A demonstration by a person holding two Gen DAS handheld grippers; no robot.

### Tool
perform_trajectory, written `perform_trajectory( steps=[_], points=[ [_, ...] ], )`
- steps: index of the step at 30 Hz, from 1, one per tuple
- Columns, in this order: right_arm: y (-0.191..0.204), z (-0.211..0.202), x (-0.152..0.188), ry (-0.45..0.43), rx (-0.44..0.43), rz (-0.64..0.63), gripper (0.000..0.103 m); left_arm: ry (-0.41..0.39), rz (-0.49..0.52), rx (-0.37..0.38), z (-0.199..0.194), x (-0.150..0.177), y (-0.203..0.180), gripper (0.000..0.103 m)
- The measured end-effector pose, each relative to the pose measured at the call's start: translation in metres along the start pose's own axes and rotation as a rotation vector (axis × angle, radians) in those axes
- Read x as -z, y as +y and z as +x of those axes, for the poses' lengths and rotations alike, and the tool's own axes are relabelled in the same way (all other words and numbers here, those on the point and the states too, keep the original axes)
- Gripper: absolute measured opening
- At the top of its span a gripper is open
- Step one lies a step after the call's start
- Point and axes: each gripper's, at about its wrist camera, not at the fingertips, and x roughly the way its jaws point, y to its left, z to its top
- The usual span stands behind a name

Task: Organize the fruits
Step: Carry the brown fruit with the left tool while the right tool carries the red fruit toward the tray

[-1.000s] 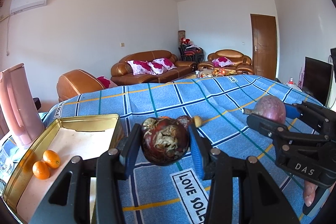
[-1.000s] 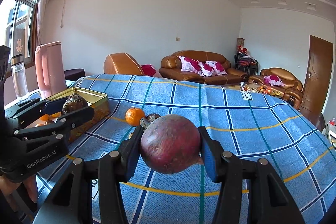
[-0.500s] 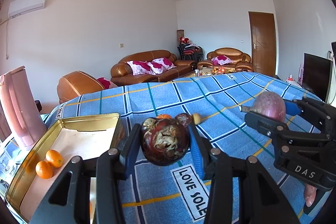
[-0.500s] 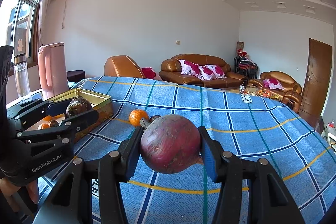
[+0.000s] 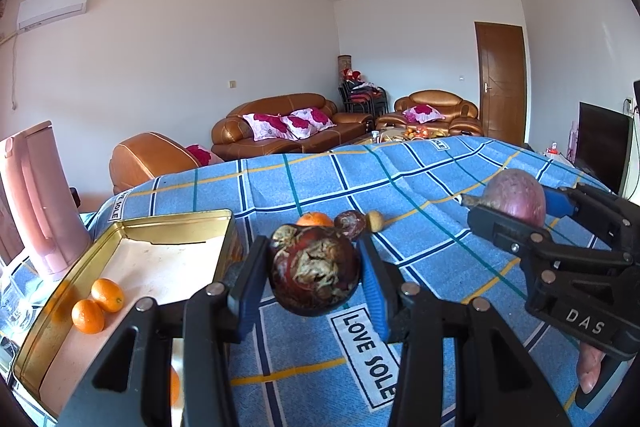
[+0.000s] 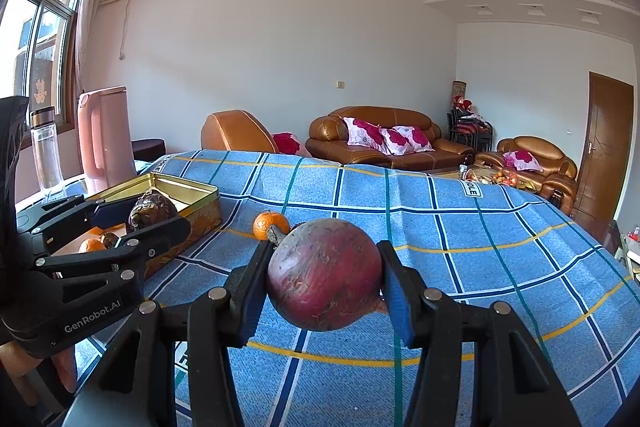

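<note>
I have a dark mottled fruit [image 5: 314, 273] clamped in my left gripper [image 5: 314, 277] beside the tin [image 5: 128, 227], and a purple fruit [image 6: 325, 275] clamped in my right gripper [image 6: 325, 279], both held above the worktop [image 6: 480, 251]. Two oranges [image 5: 98, 305] already lie in the tin. An orange [image 5: 314, 219] and two small fruits [image 5: 360, 223] on the cloth remain, by my reckoning.

Cloth [image 5: 420, 195] showing blue w/ navy, white & yellow checks; tin [image 5: 120, 231] gleaming gold; kettle [image 5: 36, 199] looking pink; small fruits [image 5: 96, 305] glowing orange.

Dark mottled round fruit [image 5: 314, 275] clamped in left claw [image 5: 314, 281] above the blue checked surface [image 5: 420, 187], purple-red fruit [image 6: 325, 275] with stub stem gripped in right claw [image 6: 325, 287], two small oranges [image 5: 98, 305] lying touching inside gold tin [image 5: 132, 227], loose orange [image 5: 314, 219] with two smaller fruits beside it on the cloth
</note>
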Motion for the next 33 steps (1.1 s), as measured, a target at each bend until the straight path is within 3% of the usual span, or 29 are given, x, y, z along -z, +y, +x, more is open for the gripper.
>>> perform_trajectory(
  steps=[33],
  points=[
    [0.044, -0.007, 0.0, -0.011, -0.096, -0.061, 0.054, 0.033, -0.089, -0.053, -0.023, 0.013, 0.038, 0.046]
  ],
)
